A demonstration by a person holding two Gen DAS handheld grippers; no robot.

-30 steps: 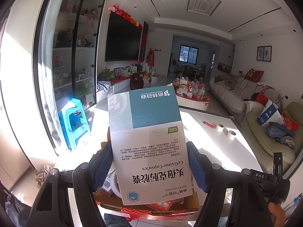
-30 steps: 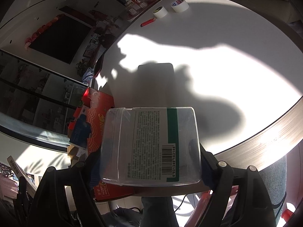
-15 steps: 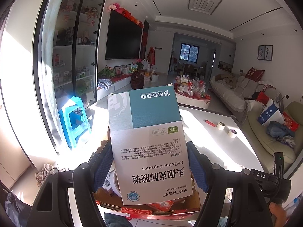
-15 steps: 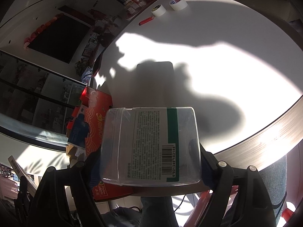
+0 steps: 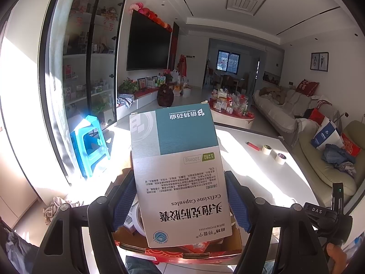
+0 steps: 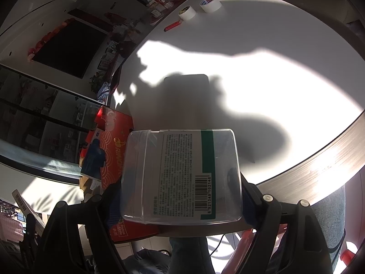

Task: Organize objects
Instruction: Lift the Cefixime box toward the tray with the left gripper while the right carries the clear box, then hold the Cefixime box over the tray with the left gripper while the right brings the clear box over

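Note:
My left gripper (image 5: 181,202) is shut on a white and teal medicine box (image 5: 178,173) printed "Cefixime Capsules", held upright and upside down above a red cardboard box (image 5: 182,250). The blue pads (image 5: 237,205) press both long sides of it. In the right wrist view, my right gripper (image 6: 180,196) is shut on a clear plastic box (image 6: 182,175) with a white and green label and a barcode. It hangs over the near edge of the white table (image 6: 262,80), beside the red cardboard box (image 6: 114,141).
Two tape rolls (image 6: 187,12) (image 6: 211,3) and a red lighter (image 6: 172,25) lie at the table's far side. A blue stool (image 5: 90,143) stands on the floor left of the table. A sofa (image 5: 324,155) is to the right. A person's leg (image 6: 330,219) shows below the table edge.

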